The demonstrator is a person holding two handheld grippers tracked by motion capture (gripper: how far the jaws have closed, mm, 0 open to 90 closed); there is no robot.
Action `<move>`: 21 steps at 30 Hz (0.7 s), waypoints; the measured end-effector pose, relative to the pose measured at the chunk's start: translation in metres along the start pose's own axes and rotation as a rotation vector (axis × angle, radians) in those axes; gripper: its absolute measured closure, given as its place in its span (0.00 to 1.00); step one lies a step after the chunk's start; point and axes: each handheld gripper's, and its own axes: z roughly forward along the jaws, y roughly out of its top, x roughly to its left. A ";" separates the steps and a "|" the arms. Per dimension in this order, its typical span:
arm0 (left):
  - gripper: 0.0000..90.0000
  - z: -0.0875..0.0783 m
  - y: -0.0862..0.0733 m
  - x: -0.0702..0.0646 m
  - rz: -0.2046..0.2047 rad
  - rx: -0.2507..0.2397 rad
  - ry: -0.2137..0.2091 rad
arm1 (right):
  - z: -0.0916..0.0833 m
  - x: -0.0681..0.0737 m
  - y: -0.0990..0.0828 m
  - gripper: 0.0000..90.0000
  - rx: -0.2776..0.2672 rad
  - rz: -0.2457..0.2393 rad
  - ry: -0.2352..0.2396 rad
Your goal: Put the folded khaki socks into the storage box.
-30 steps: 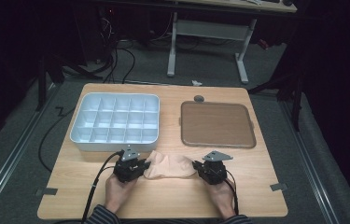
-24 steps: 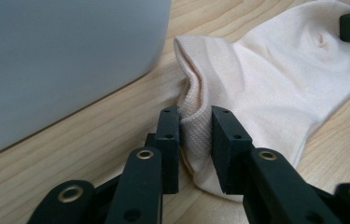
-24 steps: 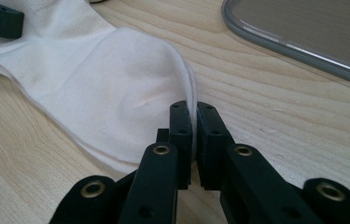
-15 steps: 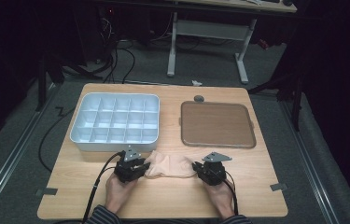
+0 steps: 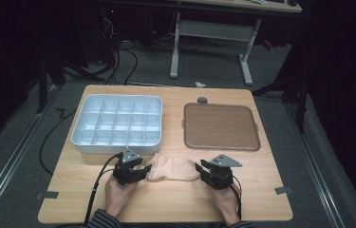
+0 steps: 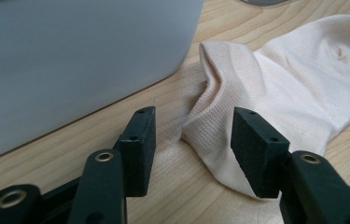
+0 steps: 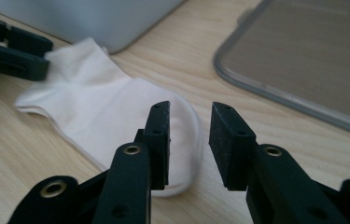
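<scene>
A pale cream sock (image 5: 173, 168) lies flat on the wooden table (image 5: 166, 204) near its front edge, between my two grippers. My left gripper (image 5: 145, 169) is at the cuff end. In the left gripper view its jaws (image 6: 193, 126) stand open around the ribbed cuff (image 6: 219, 107) without pressing it; they have just been opening. My right gripper (image 5: 200, 169) is at the toe end. Its jaws (image 7: 189, 112) are open too, with the sock's rounded toe (image 7: 182, 121) lying between them, and they have also just been opening. A hand holds each gripper from the near edge.
A white compartment box (image 5: 118, 148) sits just behind the left gripper, its wall (image 6: 70, 60) close by. A brown flat tray (image 5: 220, 126) lies behind the right gripper, with a small grey disc (image 5: 202, 100) beyond it. The left gripper's fingers (image 7: 18, 60) show in the right gripper view.
Both pairs of jaws have spread apart and let go of the sock's ends. The sock rests on the table and both hands have stayed where they were.
</scene>
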 end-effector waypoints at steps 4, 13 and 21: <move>0.56 0.001 -0.003 0.001 -0.007 0.006 -0.004 | 0.000 0.012 0.004 0.83 -0.022 -0.002 0.068; 0.59 0.001 -0.005 0.000 -0.001 0.000 0.001 | 0.039 0.050 0.010 0.92 0.065 -0.017 0.196; 0.59 0.002 -0.005 0.000 0.002 0.000 -0.003 | 0.060 0.061 0.012 0.94 0.094 -0.007 0.206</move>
